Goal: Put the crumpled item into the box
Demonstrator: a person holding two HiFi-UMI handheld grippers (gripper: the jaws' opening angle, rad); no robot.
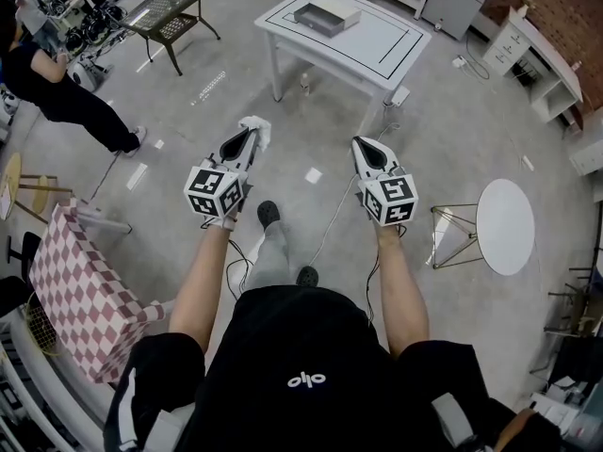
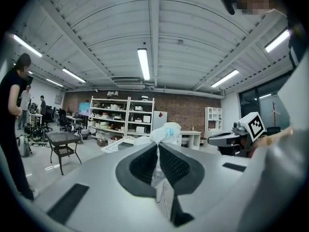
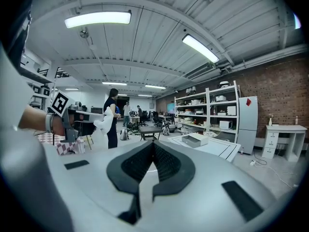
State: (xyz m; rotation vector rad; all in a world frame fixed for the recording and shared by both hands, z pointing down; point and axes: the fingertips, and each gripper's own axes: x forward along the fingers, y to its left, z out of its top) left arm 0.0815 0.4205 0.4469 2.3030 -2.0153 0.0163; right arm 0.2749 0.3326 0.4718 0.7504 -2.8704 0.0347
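Clearly one crumpled item sits pinched in the left claw, its white bulk poking past the tips. One box lies on the single table, well apart. The right claw is closed, empty. With so thin a pinch, I judge the carry could shake it loose.

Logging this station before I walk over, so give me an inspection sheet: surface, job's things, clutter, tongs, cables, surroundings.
Surface: white table ahead, carrying the box.
Job's things: white crumpled item in the left tongs; grey box on the table.
Clutter: black mesh table, round white table, checked cloth.
Tongs: left tongs shut on the crumpled item; right tongs shut, empty.
Cables: a cable hangs below the right tongs toward the floor.
Surroundings: person in black on the left; shelving against a brick wall.
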